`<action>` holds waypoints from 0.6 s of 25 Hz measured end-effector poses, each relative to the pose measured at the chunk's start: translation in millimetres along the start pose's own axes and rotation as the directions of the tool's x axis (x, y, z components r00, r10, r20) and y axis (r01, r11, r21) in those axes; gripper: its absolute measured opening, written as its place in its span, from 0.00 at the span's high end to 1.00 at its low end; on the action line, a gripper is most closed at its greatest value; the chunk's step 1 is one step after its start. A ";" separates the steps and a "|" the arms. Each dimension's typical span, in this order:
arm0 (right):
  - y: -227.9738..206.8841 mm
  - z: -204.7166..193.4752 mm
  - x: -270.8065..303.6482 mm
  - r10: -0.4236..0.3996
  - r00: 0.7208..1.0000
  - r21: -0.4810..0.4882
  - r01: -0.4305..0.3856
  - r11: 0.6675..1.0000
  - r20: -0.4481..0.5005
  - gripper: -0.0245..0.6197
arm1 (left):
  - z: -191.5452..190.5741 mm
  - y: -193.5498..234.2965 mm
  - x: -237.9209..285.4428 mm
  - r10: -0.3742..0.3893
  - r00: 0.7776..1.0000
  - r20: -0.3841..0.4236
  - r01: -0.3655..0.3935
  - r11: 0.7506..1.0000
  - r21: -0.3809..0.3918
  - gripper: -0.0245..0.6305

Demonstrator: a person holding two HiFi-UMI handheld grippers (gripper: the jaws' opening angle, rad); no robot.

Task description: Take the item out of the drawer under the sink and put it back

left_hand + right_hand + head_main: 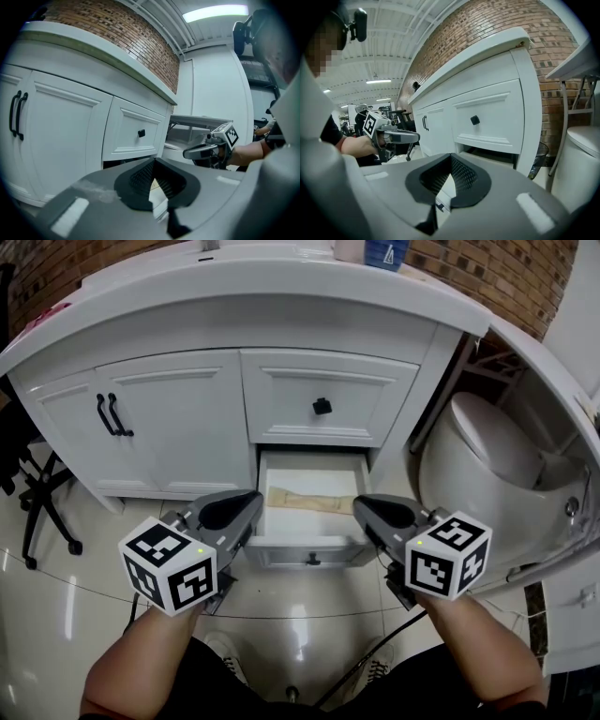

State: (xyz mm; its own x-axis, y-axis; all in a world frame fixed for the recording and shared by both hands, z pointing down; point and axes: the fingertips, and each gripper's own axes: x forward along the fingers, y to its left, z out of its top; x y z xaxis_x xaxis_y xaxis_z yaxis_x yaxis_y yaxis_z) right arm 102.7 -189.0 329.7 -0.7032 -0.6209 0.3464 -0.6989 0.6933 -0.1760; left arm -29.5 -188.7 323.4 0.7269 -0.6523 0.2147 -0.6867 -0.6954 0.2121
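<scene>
The white vanity cabinet (178,427) with its pale countertop fills the upper part of the head view, and a white toilet (487,456) stands to its right. Below the closed upper drawer with the black square knob (322,406), the lower white drawer (309,545) is pulled out.

The task's item, a flat, elongated beige object (302,500), lies across the drawer floor near the middle. It may be a paper packet or a thin wooden piece; the head view is too coarse to settle which.

The left gripper (246,507) is positioned at the drawer's left front corner and the right gripper (361,507) at its right front corner. Both are above the drawer and apart from the item. Each gripper view shows the jaws clenched together at the tips with nothing between them.

Step in hand: the drawer is open and the item has not been lifted, so removal is judged to be the pending step.

Next move: one gripper should release its jaws, descend into the drawer, straddle the item across its narrow width and clamp. A low approach is needed because the item lies flat against the drawer floor.
</scene>
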 end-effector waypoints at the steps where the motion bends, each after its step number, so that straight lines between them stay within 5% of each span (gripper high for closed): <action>1: -1.1 -0.9 -0.7 -0.001 1.000 0.002 0.001 1.000 -0.003 0.95 | -0.2 -0.3 0.0 0.000 1.000 -0.002 0.000 1.000 0.001 0.95; 15: 29.5 4.8 -21.3 0.037 0.999 -0.007 -0.037 0.999 -0.002 0.95 | 8.9 -20.0 -21.3 -0.005 1.000 0.004 0.004 1.000 0.022 0.95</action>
State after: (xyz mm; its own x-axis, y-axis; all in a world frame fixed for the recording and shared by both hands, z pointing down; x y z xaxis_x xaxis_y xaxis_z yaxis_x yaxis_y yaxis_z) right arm 96.4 -157.0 312.7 -0.7283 -0.5940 0.3417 -0.6714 0.7184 -0.1821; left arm -31.2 -163.6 306.0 0.7300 -0.6505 0.2096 -0.6830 -0.7046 0.1923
